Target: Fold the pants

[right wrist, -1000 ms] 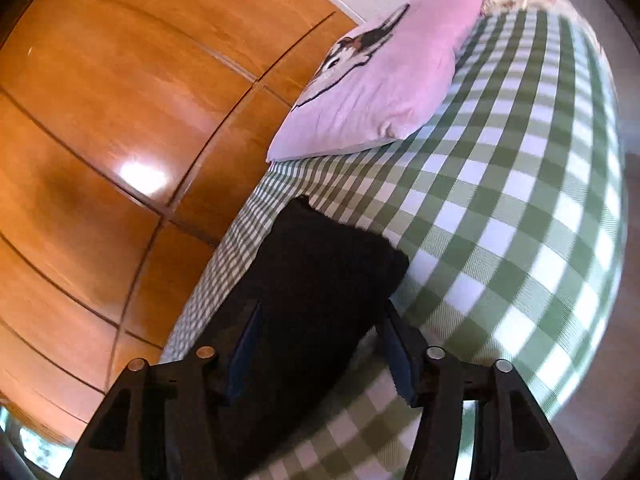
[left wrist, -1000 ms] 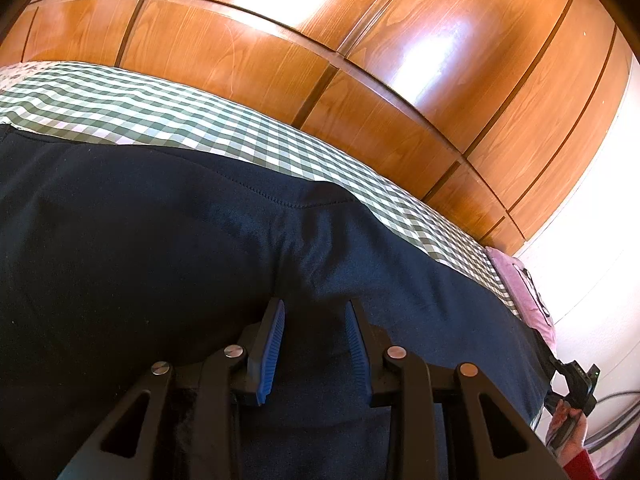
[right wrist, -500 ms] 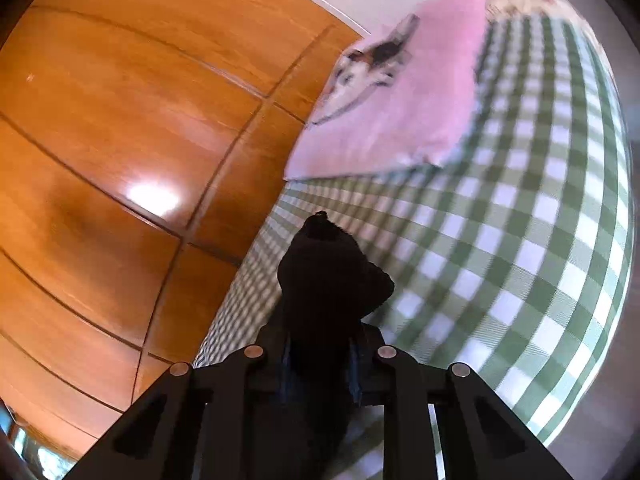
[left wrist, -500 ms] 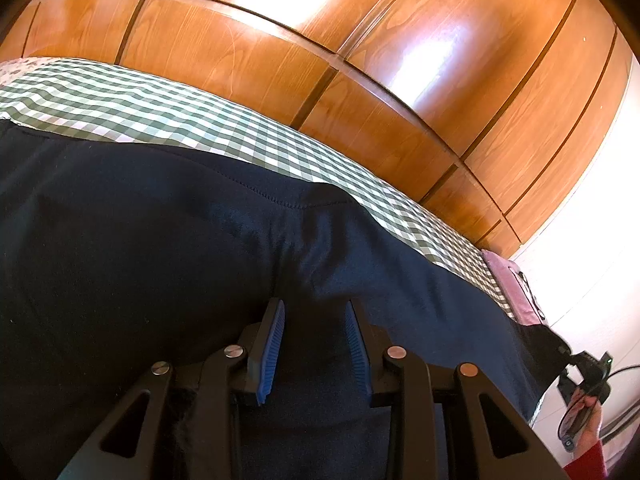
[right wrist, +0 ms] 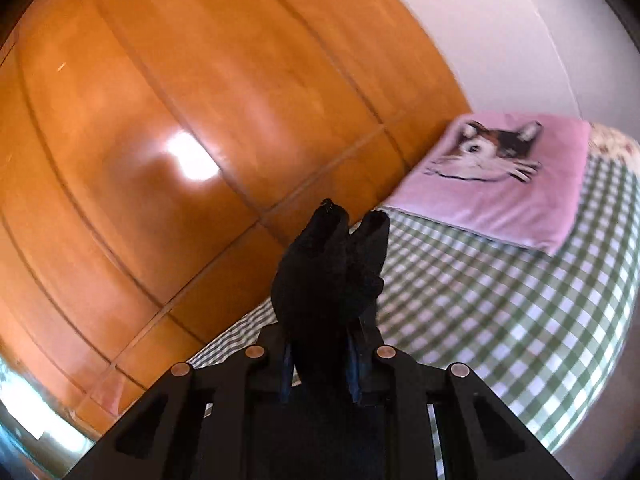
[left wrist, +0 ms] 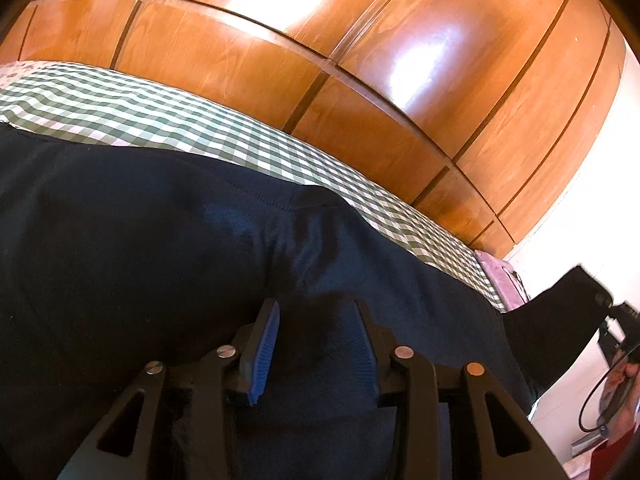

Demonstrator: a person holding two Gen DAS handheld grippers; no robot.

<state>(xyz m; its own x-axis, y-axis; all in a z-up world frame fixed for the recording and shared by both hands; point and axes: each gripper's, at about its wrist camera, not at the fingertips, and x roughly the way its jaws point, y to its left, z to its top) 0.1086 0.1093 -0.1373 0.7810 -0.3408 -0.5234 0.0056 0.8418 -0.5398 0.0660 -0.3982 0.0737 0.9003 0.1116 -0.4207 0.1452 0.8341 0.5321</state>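
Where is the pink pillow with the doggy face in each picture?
Left wrist view: only a sliver of the pink pillow at the right, beyond the dark pants.
Right wrist view: the pillow lies upper right, face showing.
Shared landmark: the green checked bedspread.

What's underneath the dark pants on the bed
A green-and-white checked bedspread lies under the navy pants and shows beyond their far edge. Whatever is beneath the cloth itself is covered. The right gripper has lifted the leg end clear.
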